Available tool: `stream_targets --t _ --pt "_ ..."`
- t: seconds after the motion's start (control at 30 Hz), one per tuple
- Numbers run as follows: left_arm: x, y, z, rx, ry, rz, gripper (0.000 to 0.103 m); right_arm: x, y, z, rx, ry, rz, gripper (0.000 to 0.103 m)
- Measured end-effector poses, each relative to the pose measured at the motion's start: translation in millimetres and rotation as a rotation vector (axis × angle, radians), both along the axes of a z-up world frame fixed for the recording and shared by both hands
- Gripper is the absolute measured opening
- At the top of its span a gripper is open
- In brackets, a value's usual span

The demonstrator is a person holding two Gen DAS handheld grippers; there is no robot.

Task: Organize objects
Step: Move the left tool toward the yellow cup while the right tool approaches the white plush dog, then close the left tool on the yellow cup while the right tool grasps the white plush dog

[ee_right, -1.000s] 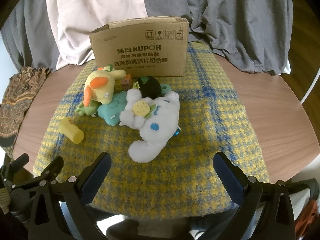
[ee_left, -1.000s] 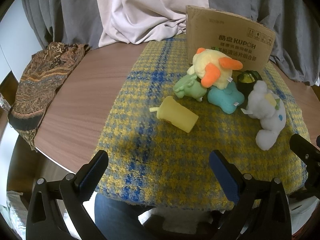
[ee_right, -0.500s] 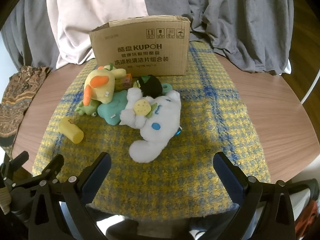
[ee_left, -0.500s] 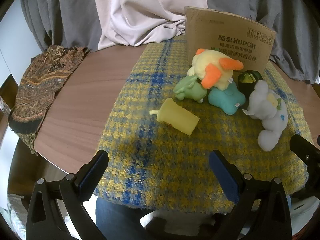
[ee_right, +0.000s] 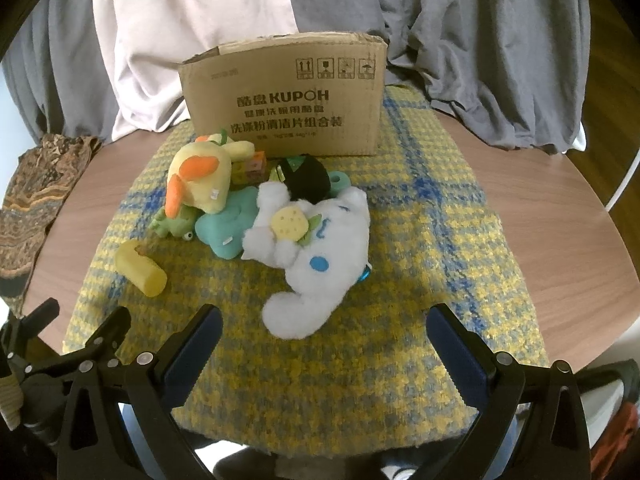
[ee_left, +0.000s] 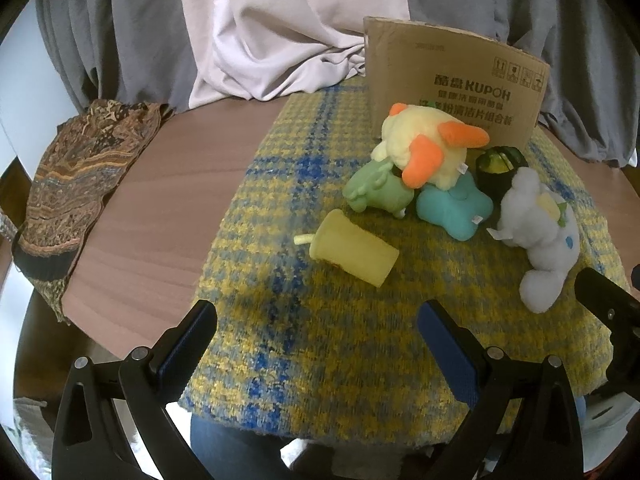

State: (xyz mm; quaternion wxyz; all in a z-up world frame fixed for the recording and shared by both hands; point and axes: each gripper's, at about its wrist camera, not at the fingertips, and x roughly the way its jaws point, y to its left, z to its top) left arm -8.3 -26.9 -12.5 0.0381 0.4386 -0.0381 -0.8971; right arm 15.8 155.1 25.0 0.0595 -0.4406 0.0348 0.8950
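Both the left tongs (ee_left: 316, 334) and right tongs (ee_right: 322, 338) are held open, empty. A patterned cube (ee_right: 250, 167) behind the yellow plush (ee_right: 202, 178) is shown only by the right wrist view.

"KUPOH" on the cardboard box (ee_right: 280, 92)

Box (ee_right: 282, 96): behind my toy pile (ee_right: 256, 204), on the cloth (ee_right: 440, 240).
Cup (ee_right: 141, 267): left of pile.
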Motion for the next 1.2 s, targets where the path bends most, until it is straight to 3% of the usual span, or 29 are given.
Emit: stream_targets --t 0.5,0.77,1.07,1.2 --pt "-31.0 9.0 -24.6 -0.039 0.023 -0.103 0.102 -25.8 3.2 -15.9 -0.004 0.006 -0.035 0.102" --pt "-50.3 10.1 -36.4 -0.077 0.007 -0.12 0.102 -45.2 3.3 -28.2 0.003 -0.019 -0.043 0.102" --pt "-64.1 8.3 -44.3 -0.055 -0.002 -0.119 0.102 -64.6 3.9 -45.2 0.0 -0.07 -0.052 0.102" --pt "-67.2 9.8 -43.8 -0.04 0.002 -0.13 0.088 -73.8 9.9 -54.0 -0.017 -0.091 -0.065 0.102"
